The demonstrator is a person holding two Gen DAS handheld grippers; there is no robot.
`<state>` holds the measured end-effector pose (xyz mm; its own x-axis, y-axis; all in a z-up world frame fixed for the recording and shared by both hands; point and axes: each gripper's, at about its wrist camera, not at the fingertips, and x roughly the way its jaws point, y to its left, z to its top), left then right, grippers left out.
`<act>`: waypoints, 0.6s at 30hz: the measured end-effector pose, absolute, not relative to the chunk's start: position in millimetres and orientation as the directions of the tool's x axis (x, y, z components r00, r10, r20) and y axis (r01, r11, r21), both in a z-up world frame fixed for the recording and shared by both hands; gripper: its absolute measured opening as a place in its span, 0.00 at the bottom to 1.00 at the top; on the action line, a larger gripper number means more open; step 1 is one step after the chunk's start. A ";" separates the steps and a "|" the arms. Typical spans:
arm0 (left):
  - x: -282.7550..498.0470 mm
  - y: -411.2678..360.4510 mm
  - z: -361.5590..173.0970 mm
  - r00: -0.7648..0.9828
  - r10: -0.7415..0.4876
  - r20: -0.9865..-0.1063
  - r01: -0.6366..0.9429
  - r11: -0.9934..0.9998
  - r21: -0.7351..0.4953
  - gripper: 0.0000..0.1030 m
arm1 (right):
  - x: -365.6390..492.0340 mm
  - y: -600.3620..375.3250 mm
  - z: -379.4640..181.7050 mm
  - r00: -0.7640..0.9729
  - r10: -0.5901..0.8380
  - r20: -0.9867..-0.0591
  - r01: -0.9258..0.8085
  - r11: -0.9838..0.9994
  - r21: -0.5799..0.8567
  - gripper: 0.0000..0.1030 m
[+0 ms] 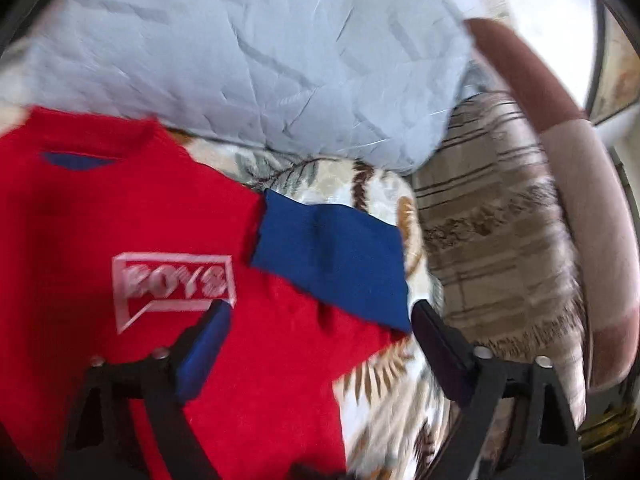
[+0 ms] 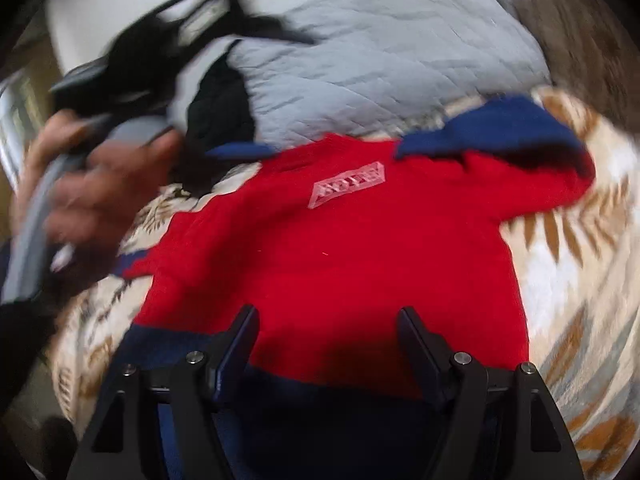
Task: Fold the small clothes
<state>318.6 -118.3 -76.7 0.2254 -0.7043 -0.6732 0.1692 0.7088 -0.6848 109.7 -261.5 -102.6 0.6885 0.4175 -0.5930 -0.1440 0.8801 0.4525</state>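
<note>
Between both wide-spread tools (image 1: 320, 316) (image 2: 326, 320), red shirt (image 2: 340, 256) flat on leaf-print bedspread (image 2: 568, 264)

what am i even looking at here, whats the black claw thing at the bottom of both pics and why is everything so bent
Each black claw is a hand-held gripper; a person carries one per hand. A fisheye camera on each looks along its fingers, which bends the picture. One view comes from the left gripper, the other from the right gripper. Both are open and hold nothing. A red shirt with blue sleeves lies spread on a leaf-patterned bedspread, with a grey quilt behind. In the right view, the person's left hand shows, blurred, gripping the other tool.
</note>
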 end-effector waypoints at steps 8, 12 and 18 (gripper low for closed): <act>341.8 -144.2 -102.4 0.236 -0.655 -0.718 0.144 0.754 -0.641 0.71 | 115.5 -255.5 -106.7 0.665 0.433 -0.608 -0.141 0.873 0.468 0.73; 346.3 -144.9 -108.0 0.250 -0.619 -0.744 0.140 0.784 -0.605 0.71 | 116.1 -257.4 -106.6 0.663 0.441 -0.605 -0.137 0.866 0.481 0.73; 348.2 -156.8 -109.0 0.266 -0.525 -0.809 0.173 0.851 -0.496 0.17 | 113.1 -256.3 -105.2 0.663 0.441 -0.605 -0.139 0.867 0.480 0.73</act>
